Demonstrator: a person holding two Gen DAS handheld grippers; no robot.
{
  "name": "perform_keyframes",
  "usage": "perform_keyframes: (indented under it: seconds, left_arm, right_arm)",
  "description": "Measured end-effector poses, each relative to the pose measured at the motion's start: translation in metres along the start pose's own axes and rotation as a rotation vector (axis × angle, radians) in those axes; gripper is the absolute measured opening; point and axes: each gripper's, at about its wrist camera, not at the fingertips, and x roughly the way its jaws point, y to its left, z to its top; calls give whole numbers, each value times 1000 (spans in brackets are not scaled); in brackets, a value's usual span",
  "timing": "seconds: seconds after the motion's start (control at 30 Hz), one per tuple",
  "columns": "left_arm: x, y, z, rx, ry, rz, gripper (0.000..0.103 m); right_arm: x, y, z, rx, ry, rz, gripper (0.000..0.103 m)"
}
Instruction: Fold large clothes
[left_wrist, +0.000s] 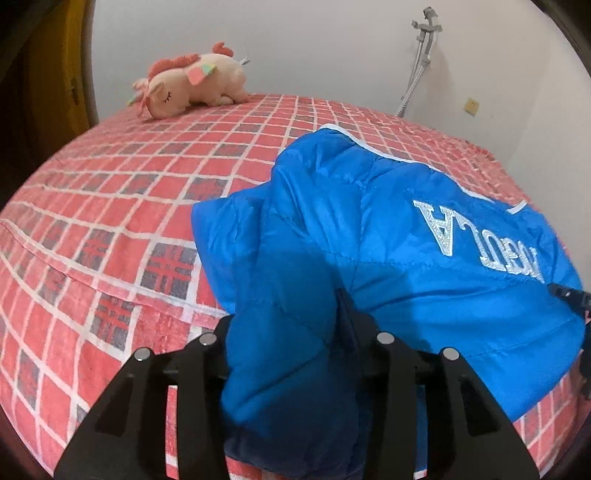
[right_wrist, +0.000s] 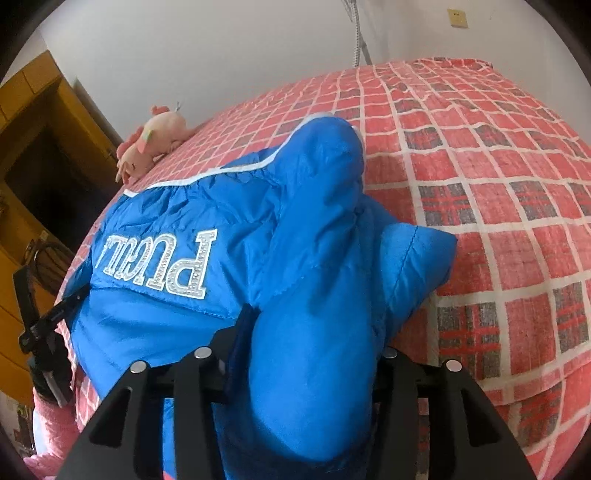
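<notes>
Blue padded jacket (left_wrist: 388, 236) with silver stitched lettering lies bunched on a bed covered by a red checked blanket (left_wrist: 110, 229), towards the near edge. A thick fold of the jacket runs between the fingers of the left gripper (left_wrist: 295, 343); another fold fills the right gripper (right_wrist: 310, 354). The fabric hides the fingertips, so I cannot tell whether either pair of jaws presses on it. A pink plush unicorn (left_wrist: 192, 79) lies at the bed's far edge, by the white wall (left_wrist: 295, 48)
</notes>
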Motion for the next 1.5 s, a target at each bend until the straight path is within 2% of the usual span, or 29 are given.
perform_keyframes:
  seconds: [0.1, 0.17, 0.33, 0.5, 0.57, 0.63, 0.73, 0.9, 0.97, 1.03, 1.33, 1.5]
  left_arm:
    - [-9, 3, 4, -15, 15, -3, 44]
    - [-20, 7, 4, -30, 14, -11, 51]
    - [-69, 17, 4, -31, -98, 50, 56]
    - [-91, 0, 1, -8, -129, -13, 56]
    - [-92, -16, -1, 16, -134, -48, 56]
    - [-87, -31, 0, 32, -136, -83, 56]
    - [-72, -49, 0, 52, -119, -113, 56]
    - [-32, -52, -9, 39, -26, -90, 56]
    - [-22, -50, -14, 42, -12, -89, 56]
    - [-19, -52, -18, 49, -18, -74, 57]
    - [-13, -54, -20, 42, -16, -60, 57]
    - [-31, -50, -18, 16, -5, -75, 59]
  right_arm:
    - [-14, 5, -3, -5, -17, -21, 47]
    - [-28, 10, -7, -17, -43, -49, 48]
    - [-57, 13, -21, -17, -103, -95, 48]
    - [-91, 31, -30, -62, -235, -194, 48]
    - [-97, 40, -32, -80, -250, -174, 48]
    - [-94, 54, -34, -124, -246, -154, 46]
    - [-80, 66, -36, -170, -234, -178, 45]
    - [-46, 54, -38, -154, -178, -241, 44]
    - [-35, 44, -41, -128, -150, -222, 44]
    - [-25, 36, -41, -95, -148, -204, 44]
    - [-22, 34, -46, -96, -176, -217, 44]
    - [-32, 36, -44, -90, -193, -199, 45]
